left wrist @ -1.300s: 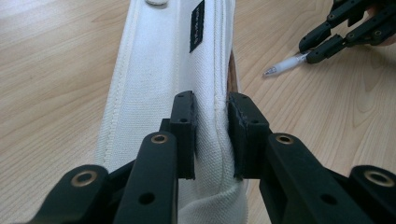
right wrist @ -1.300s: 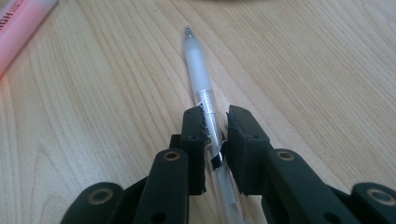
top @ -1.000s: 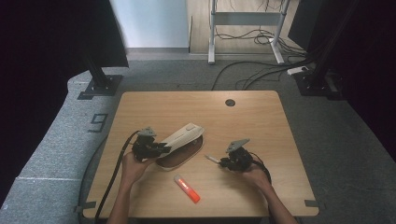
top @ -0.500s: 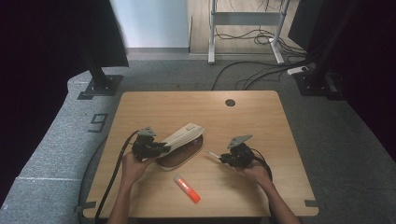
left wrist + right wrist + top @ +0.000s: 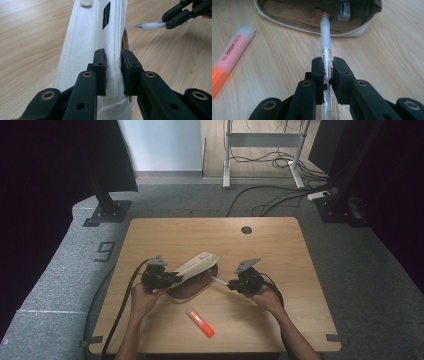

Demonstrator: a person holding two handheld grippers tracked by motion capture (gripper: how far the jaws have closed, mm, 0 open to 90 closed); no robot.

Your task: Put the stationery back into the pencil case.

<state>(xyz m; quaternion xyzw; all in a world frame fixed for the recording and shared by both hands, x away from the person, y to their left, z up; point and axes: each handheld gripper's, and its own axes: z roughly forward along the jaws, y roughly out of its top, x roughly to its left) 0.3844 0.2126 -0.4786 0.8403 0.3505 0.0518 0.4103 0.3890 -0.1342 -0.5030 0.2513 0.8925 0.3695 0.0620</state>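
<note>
- The pencil case lies near the middle of the wooden table: an oval pouch of off-white woven canvas with stitched seams, brown inside, its flap raised at a slant.
- The left gripper has its black jaws closed narrow on the edge of that canvas flap and holds it up; a small black label is sewn on the flap, its writing too small to read.
- The right gripper is clamped tight on a pen with a frosted, see-through barrel and a rounded clear tip, which points at the open mouth of the case.
- The pen's printed band is too fine to read.
- Inside the case, in the right gripper view, sits a small white eraser with a blue sleeve.
- A highlighter lies on the table just in front of the case, apart from it: a flat orange body with a pale frosted cap, and the word "HIGH" reads along it.
- The table has a pale wood-grain top with rounded corners and a round dark hole near its far edge.
- Grey carpet surrounds it, marked with a "9"; cables trail across the floor by metal stands.
</note>
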